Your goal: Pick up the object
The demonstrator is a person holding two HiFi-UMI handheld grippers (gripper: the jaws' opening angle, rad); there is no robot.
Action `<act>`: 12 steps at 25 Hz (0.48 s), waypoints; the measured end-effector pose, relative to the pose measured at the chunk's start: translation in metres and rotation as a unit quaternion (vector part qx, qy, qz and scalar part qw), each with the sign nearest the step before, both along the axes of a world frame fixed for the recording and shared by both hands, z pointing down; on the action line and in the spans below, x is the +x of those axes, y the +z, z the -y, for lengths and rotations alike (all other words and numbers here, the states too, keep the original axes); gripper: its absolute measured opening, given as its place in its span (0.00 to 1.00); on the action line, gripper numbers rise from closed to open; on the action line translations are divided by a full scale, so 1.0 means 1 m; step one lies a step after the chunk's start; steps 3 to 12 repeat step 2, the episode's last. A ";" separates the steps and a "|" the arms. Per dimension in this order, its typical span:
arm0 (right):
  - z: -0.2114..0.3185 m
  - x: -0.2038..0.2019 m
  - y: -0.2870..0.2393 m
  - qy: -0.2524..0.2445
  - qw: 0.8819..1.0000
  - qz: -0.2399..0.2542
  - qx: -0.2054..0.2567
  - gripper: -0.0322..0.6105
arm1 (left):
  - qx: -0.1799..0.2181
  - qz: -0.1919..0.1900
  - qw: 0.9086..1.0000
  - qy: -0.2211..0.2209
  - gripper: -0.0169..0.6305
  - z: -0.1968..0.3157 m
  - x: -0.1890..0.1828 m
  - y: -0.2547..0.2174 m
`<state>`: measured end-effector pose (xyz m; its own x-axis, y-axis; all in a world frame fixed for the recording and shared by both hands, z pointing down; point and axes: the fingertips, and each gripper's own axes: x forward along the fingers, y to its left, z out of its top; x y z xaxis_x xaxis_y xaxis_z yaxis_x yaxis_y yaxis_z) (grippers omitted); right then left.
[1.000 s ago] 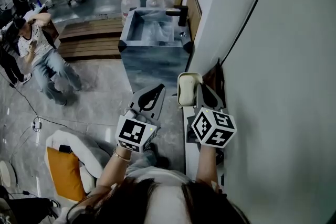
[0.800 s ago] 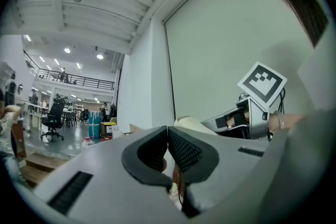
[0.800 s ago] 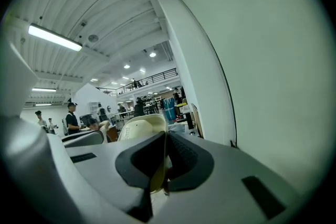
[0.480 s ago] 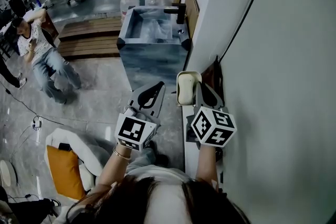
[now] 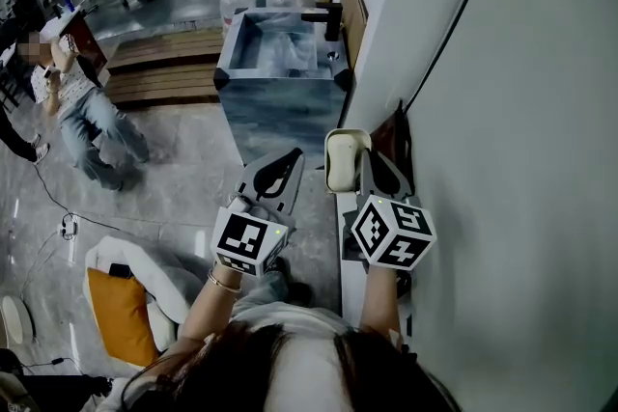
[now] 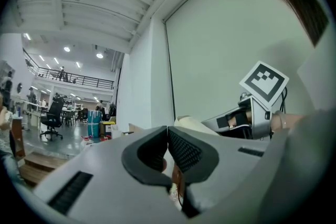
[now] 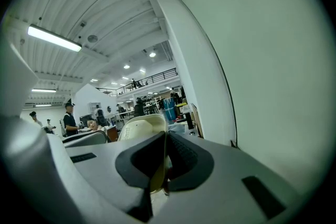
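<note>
The right gripper (image 7: 165,139) is pinching the rim of a cream oval shell-like object (image 7: 137,128), probably light and stiff (maybe slippery); the left gripper (image 6: 168,134) is hanging pressed together, empty.

Dim indoor light, fisheye edges.

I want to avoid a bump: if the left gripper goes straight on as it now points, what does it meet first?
Probably the grey sink cabinet, which stands straight ahead of the shut left gripper. Height is unclear, so it may pass above.
</note>
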<state>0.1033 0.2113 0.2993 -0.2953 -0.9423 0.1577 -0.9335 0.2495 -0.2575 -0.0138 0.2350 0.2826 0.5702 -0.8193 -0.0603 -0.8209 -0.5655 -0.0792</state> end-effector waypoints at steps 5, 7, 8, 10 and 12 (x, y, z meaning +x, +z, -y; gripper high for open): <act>0.004 -0.001 0.001 -0.001 1.000 0.000 -0.001 0.10 | -0.001 0.001 1.000 0.000 0.04 0.004 -0.001 0.001; 0.004 -0.001 0.001 -0.001 1.000 0.000 -0.001 0.10 | -0.001 0.001 1.000 0.000 0.04 0.004 -0.001 0.001; 0.004 -0.001 0.001 -0.001 1.000 0.000 -0.001 0.10 | -0.001 0.001 1.000 0.000 0.04 0.004 -0.001 0.001; 0.004 -0.001 0.001 -0.001 1.000 0.000 -0.001 0.10 | -0.001 0.001 1.000 0.000 0.04 0.004 -0.001 0.001; 0.004 -0.001 0.001 -0.001 1.000 0.000 -0.001 0.10 | -0.001 0.001 1.000 0.000 0.04 0.004 -0.001 0.001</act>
